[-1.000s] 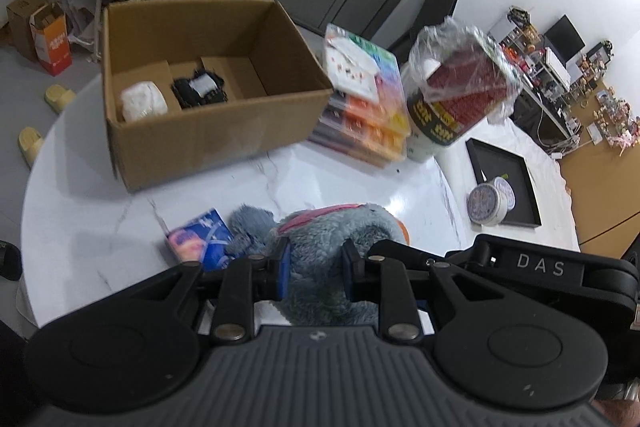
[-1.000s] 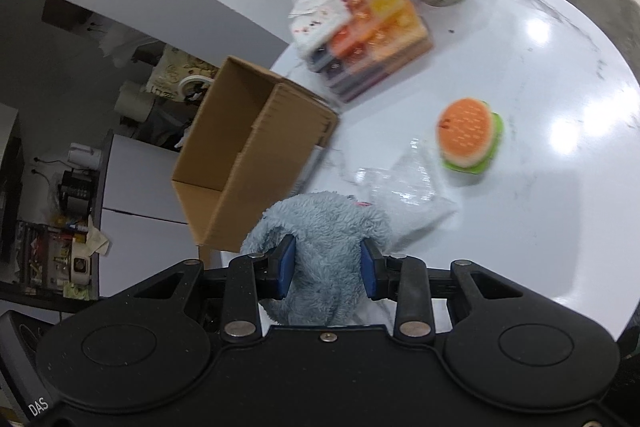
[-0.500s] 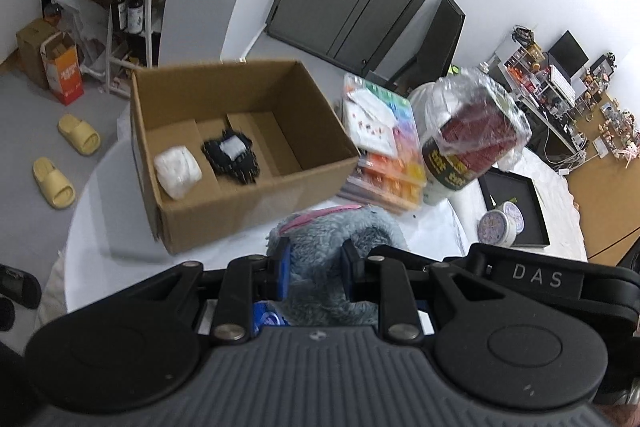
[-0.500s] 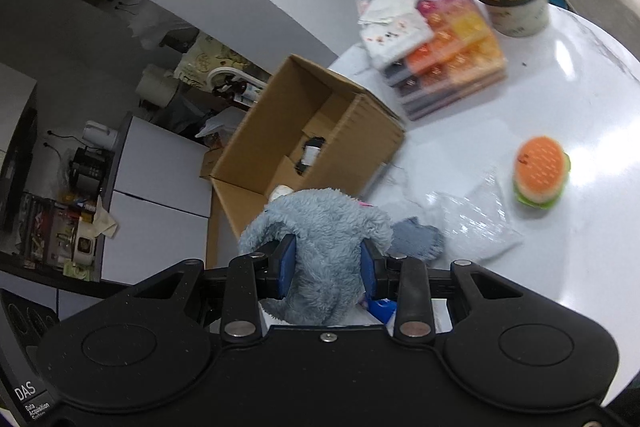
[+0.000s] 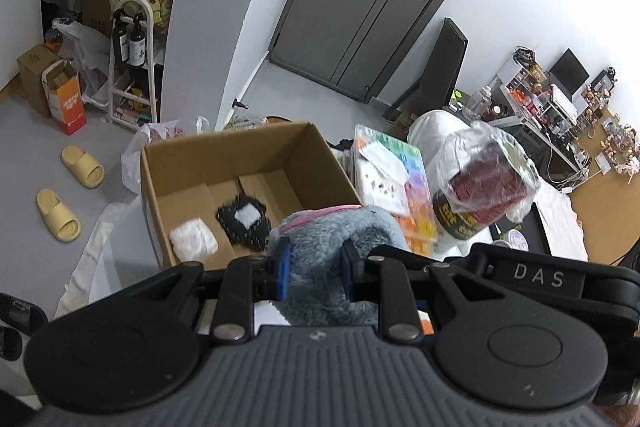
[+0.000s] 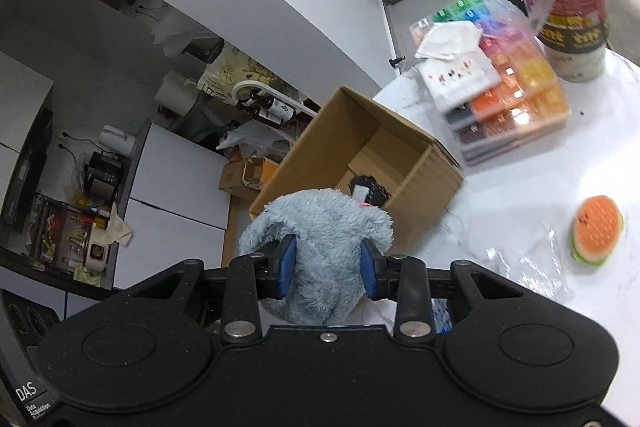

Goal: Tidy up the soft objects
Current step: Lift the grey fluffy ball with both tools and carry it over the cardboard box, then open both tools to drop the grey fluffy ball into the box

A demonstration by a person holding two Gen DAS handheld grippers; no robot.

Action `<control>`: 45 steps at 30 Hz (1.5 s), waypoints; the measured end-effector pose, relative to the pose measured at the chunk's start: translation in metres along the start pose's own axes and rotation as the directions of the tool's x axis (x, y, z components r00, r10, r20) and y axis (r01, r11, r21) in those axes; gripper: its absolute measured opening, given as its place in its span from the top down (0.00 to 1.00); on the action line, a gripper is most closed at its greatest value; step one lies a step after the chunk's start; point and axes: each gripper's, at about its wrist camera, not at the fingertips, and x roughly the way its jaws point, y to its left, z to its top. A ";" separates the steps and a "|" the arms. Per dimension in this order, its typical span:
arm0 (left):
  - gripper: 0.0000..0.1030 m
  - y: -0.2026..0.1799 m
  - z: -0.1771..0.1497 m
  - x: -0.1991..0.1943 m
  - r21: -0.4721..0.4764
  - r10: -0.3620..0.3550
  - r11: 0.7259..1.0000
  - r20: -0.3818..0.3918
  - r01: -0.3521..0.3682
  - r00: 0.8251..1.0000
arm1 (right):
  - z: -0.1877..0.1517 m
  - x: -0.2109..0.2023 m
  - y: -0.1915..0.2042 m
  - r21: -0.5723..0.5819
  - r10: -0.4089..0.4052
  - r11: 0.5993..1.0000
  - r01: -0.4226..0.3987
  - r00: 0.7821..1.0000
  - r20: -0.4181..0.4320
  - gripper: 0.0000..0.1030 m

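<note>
The cardboard box (image 5: 224,183) sat further off a second ago, and the grey plush toy (image 5: 332,259) lay low against the white desk (image 6: 560,187); now the toy is lifted clear and hangs at the box's near edge, so I'd judge the drop inside is close. Both tools share it: the left gripper (image 5: 314,273) has its fingers (image 5: 283,269) squeezed nearly closed on one side of the fur, and the right gripper (image 6: 327,269) pinches the other side just as tightly. Inside the box a white bundle (image 5: 194,245) and a black spiky thing (image 5: 244,223) already lie on the floor, leaving bare room at the back. Just beside the box stand stacked colourful cases (image 6: 508,95) and a wrapped canister (image 6: 572,7), near enough to clip. A burger toy (image 6: 598,229) and a clear bag (image 6: 528,267) wait on the desk.
</note>
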 end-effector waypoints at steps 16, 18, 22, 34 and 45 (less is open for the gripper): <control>0.77 0.014 0.043 0.040 0.005 -0.017 1.000 -0.009 0.017 1.000 | 0.036 0.038 0.002 0.018 0.006 1.000 -0.006 1.000 0.022 0.68; 0.77 0.014 0.046 0.044 0.008 -0.019 1.000 -0.010 0.019 1.000 | 0.038 0.042 0.001 0.021 0.006 1.000 -0.007 1.000 0.030 0.67; 0.76 0.014 0.051 0.052 -0.002 -0.018 1.000 -0.006 0.018 1.000 | 0.042 0.045 -0.004 0.052 0.015 0.999 -0.018 0.999 0.048 0.60; 0.64 0.016 0.041 0.053 -0.011 -0.017 1.000 -0.025 0.017 1.000 | 0.033 0.023 -0.022 0.077 -0.017 0.997 0.013 0.998 0.055 0.53; 0.41 0.005 0.029 0.016 0.056 0.059 0.997 -0.006 -0.059 0.998 | 0.014 -0.017 -0.028 -0.003 -0.080 0.997 0.081 0.996 0.045 0.40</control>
